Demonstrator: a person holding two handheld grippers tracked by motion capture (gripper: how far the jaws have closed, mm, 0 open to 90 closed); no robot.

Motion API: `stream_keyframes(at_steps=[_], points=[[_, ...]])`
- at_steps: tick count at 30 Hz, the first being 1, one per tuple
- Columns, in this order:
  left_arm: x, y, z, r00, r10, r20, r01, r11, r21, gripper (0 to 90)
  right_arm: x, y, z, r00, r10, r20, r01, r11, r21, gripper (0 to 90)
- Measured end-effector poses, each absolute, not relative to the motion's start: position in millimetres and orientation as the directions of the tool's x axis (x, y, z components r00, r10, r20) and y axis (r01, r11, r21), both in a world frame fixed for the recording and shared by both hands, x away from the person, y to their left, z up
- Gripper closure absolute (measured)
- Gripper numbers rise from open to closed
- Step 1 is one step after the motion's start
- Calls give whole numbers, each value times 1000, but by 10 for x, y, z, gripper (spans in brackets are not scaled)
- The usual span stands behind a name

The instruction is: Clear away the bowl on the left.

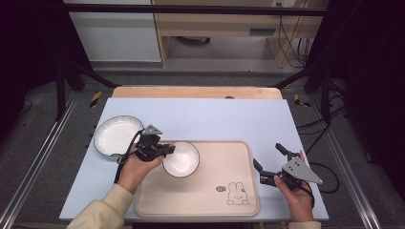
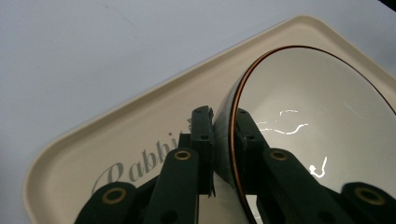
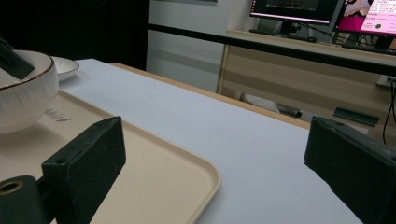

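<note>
A white bowl with a thin brown rim [image 1: 182, 160] sits in the upper left part of a beige tray [image 1: 200, 200]. My left gripper [image 1: 169, 149] is shut on the bowl's left rim. In the left gripper view the gripper [image 2: 224, 135] has one jaw outside the wall and one inside the bowl [image 2: 317, 112], above the tray [image 2: 116, 135]. My right gripper [image 1: 268, 155] stands open beside the tray's right edge, holding nothing. In the right gripper view its gripper [image 3: 215, 140] has its jaws wide apart over the tray corner [image 3: 159, 177], with the bowl [image 3: 23, 93] far left.
A white ribbed plate [image 1: 117, 135] lies on the pale blue table cover [image 1: 215, 114] left of the tray, close behind my left hand; the plate [image 3: 65, 67] also lies beyond the bowl. A rabbit drawing [image 1: 237, 193] marks the tray's near right corner. Dark frame posts flank the table.
</note>
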State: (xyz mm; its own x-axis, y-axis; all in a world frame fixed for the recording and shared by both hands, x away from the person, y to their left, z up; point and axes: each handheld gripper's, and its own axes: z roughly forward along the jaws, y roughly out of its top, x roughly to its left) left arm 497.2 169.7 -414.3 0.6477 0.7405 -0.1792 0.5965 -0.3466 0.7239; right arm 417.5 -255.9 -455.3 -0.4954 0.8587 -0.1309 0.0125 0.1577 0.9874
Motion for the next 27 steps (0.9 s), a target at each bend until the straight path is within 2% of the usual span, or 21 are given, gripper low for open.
stream_keyframes(at_steps=[27], points=[[4882,1464,-4259,683,698,-217,607,-377,700,810,4174,-2557,-4553,-498,857,-130,15,159,987,56]])
